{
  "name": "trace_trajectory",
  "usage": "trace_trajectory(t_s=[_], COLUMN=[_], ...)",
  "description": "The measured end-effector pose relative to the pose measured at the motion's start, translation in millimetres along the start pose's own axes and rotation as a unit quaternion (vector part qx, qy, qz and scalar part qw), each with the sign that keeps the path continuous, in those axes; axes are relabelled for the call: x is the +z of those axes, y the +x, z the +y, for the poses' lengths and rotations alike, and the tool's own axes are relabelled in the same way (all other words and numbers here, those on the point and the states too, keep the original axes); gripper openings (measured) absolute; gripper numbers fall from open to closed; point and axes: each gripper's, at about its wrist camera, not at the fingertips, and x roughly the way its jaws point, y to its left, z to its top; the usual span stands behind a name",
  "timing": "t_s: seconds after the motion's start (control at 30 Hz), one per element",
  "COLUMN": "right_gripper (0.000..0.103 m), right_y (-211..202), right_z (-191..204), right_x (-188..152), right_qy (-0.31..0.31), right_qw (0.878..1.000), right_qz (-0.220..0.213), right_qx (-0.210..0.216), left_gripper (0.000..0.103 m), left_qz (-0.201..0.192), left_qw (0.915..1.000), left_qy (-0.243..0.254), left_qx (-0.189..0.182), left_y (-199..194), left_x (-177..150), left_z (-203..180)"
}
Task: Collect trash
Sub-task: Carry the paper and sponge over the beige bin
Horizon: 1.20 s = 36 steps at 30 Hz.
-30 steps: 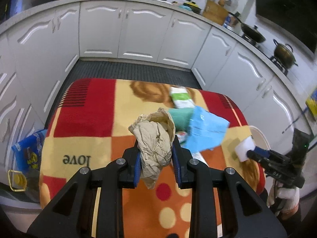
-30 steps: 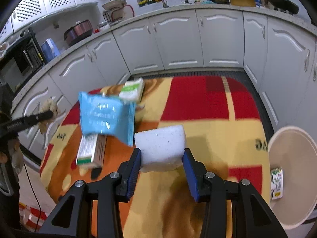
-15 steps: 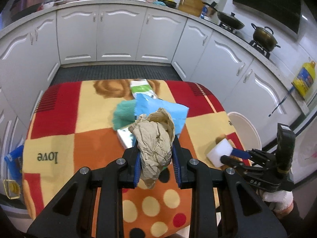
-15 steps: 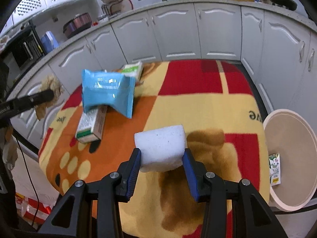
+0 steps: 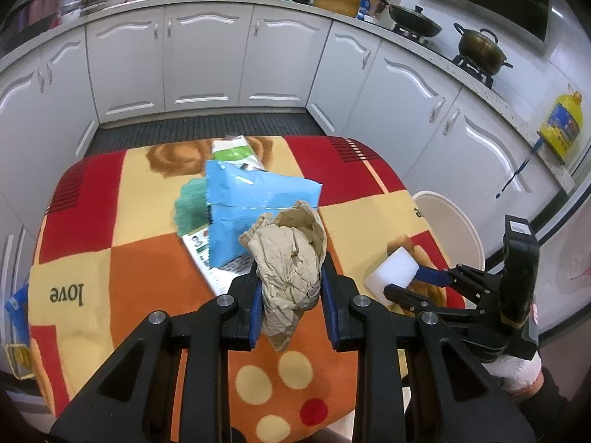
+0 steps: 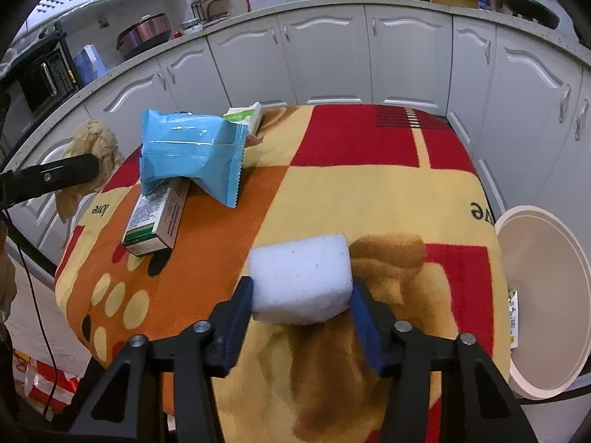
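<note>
Crumpled matt paper wad (image 5: 286,258), porous white foam block (image 6: 301,282), glossy blue plastic packet (image 6: 192,151)

packet (image 6: 192,155) on carton (image 6: 157,217) – table (image 6: 332,192) | bin (image 6: 543,336) right of table

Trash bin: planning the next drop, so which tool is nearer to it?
Right. The right tool, gripping the white sponge, sits beside the trash bin; the left tool is farther.

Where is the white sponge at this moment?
The sponge is clamped in the right gripper, above the near part of the table, with the bin to its right.
</note>
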Motion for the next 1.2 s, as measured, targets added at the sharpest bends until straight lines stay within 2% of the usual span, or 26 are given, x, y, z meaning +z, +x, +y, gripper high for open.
trace_trajectory(t_s=[0.2, 0.4, 0.8, 1.2], right_gripper=[0.048, 0.048, 0.049, 0.049], right_y=[-22.7, -54.1, -97.2, -116.7], right_z=[-10.1, -33.5, -98.1, -163.1], right_x=[3.6, 3.5, -9.1, -35.0], right_qy=[0.013, 0.04, 0.095, 0.154], right_qw=[1.0, 0.998, 0.99, 0.977], right_qz=[-0.023, -0.055, -0.086, -0.084], right_qx=[0.008, -0.003, -0.061, -0.12], left_gripper=[0.024, 0.024, 0.024, 0.024], left_qz=[0.002, 0.008, 0.03, 0.068], left_qw=[0.9998, 0.9989, 0.994, 0.9867], left_qy=[0.019, 0.041, 0.094, 0.103], left_qx=[-0.007, -0.018, -0.048, -0.106], left_y=[8.1, 22.7, 63.0, 115.9], left_x=[6.1, 12.5, 20.3, 32.3], left_z=[-23.9, -54.1, -121.4, -183.8])
